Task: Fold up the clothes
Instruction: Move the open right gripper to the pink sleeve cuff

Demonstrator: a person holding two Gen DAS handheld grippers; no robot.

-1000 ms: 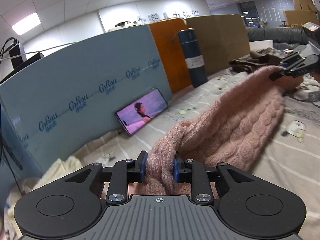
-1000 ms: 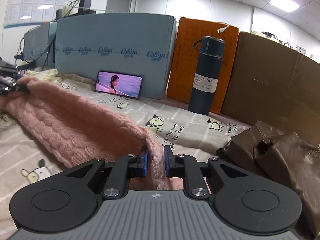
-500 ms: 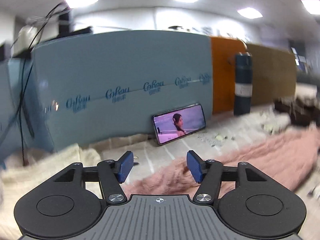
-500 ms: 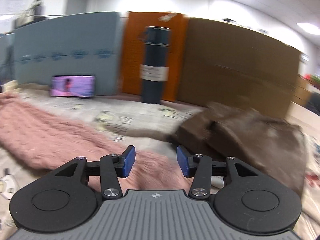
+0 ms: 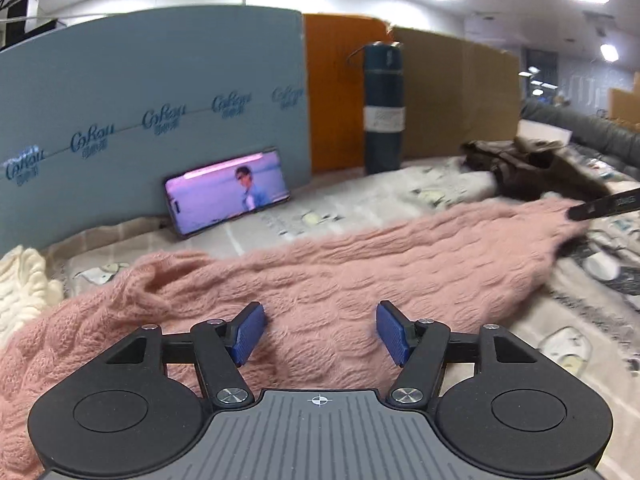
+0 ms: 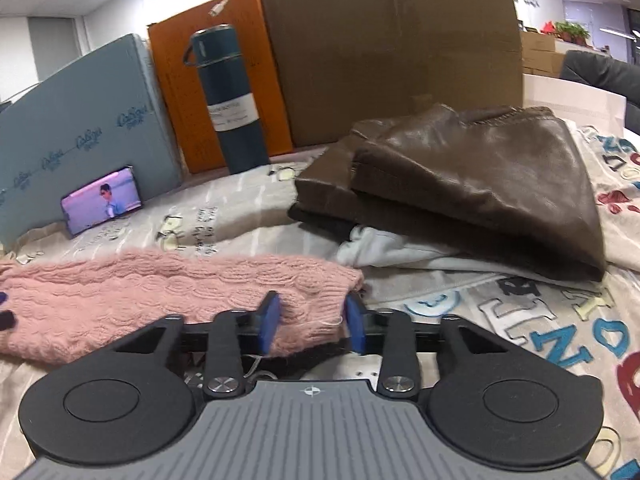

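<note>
A pink cable-knit sweater (image 5: pixel 360 268) lies stretched flat across the printed bedsheet (image 5: pixel 360 200). My left gripper (image 5: pixel 320 332) hovers open just above its left part, blue pads wide apart and nothing between them. In the right wrist view the same pink sweater (image 6: pixel 160 288) ends at a ribbed cuff that sits between the spread pads of my right gripper (image 6: pixel 312 322), which is open and not pinching the knit. The tip of the right gripper (image 5: pixel 604 206) shows at the far right of the left wrist view, by the sweater's end.
A brown leather garment (image 6: pixel 480 184) lies folded on a white one (image 6: pixel 400 252) at the right. A cream knit (image 5: pixel 20 284) lies at the left. At the back stand a phone (image 5: pixel 228 192), a dark flask (image 5: pixel 382 108), a blue board (image 5: pixel 140 120) and cardboard boxes (image 6: pixel 392 52).
Both grippers were shut on the pink sweater, holding it lifted; they have opened and let it go. The sweater now lies flat on the sheet.
</note>
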